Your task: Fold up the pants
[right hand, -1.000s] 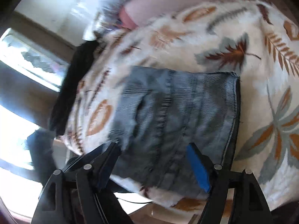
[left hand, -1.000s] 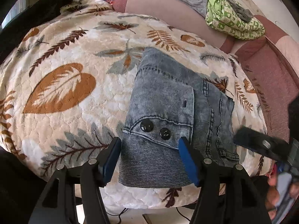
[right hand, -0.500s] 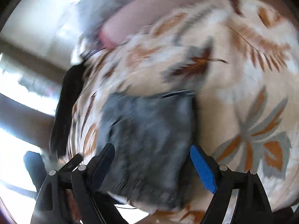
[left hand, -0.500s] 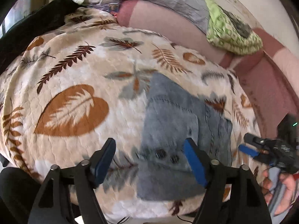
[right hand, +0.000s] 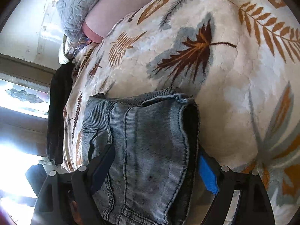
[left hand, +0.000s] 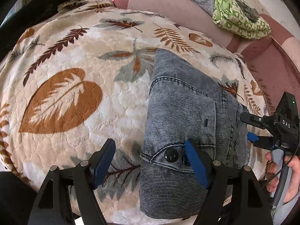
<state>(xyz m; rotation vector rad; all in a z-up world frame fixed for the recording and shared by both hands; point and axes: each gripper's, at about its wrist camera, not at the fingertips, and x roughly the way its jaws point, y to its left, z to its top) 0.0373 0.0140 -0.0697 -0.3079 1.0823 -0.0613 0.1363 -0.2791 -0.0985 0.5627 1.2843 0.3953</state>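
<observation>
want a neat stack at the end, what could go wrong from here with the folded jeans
1. The right gripper straddles the folded jeans with open jaws; closing may catch only the top layers and peel the fold apart.
2. The jeans lie near the front edge of the plush leaf-print blanket; a tug could slide them off.
3. The open left gripper hovers over the buttons; a finger could snag the flap.

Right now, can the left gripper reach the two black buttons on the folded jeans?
Probably yes. The left gripper is open and empty just above the jeans, and the buttons lie uncovered beside its right finger. Nothing blocks the way.
</observation>
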